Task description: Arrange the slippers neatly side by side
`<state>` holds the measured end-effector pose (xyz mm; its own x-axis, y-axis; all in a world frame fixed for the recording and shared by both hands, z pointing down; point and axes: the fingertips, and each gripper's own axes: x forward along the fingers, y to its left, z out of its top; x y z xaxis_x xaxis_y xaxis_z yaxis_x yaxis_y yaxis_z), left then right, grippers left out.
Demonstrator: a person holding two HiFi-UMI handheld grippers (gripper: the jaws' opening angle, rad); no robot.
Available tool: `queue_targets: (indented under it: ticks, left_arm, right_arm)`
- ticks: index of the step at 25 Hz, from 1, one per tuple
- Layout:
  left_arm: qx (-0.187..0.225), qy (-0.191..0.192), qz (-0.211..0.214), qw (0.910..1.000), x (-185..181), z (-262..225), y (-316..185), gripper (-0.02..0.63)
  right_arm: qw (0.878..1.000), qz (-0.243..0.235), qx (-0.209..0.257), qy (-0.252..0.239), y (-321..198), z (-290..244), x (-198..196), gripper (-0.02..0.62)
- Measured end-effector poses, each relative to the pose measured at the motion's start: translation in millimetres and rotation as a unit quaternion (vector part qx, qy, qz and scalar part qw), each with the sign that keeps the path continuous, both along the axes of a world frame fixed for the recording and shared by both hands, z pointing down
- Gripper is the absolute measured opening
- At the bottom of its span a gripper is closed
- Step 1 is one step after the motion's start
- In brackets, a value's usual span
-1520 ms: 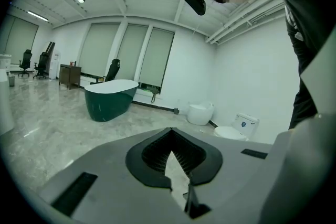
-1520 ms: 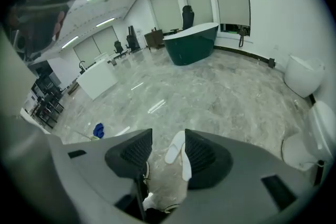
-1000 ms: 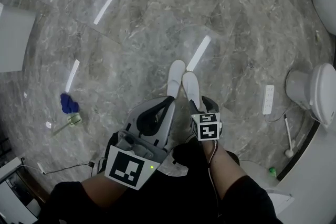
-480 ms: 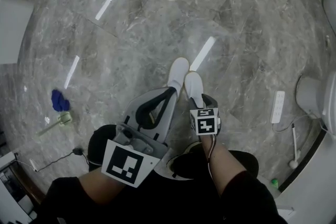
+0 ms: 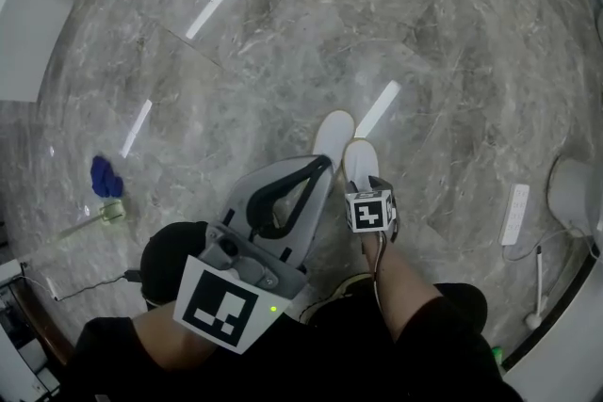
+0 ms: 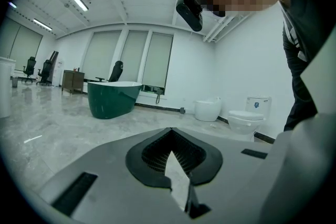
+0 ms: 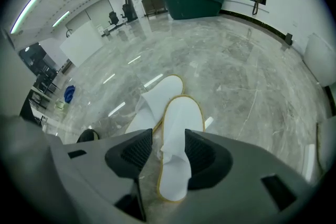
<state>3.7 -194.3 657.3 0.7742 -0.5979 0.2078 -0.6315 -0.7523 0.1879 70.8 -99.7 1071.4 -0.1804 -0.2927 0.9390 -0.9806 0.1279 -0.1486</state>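
Right gripper (image 7: 169, 153) points down, jaws apart either side of the near slipper (image 7: 181, 123), not clamped, we reckon to square it up. Other slipper (image 7: 149, 105) touches it at 11 o'clock, skewed. Left gripper (image 6: 170, 134) jaws together, empty, parked at 9 o'clock

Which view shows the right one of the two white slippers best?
The right gripper view: the right slipper lies nearly whole between the open right tongs. The head view shows only its toe; the left gripper view, none.
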Motion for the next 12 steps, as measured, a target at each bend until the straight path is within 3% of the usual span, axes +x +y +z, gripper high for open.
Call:
queue_targets:
  ticks: [12]
  left_arm:
    - [0.026, -0.037, -0.021, 0.9988, -8.2, 14.7, -29.4, 0.002]
  right_arm:
    - [0.999, 0.003, -0.034, 0.006, 0.8, 47.4, 4.6, 0.170]
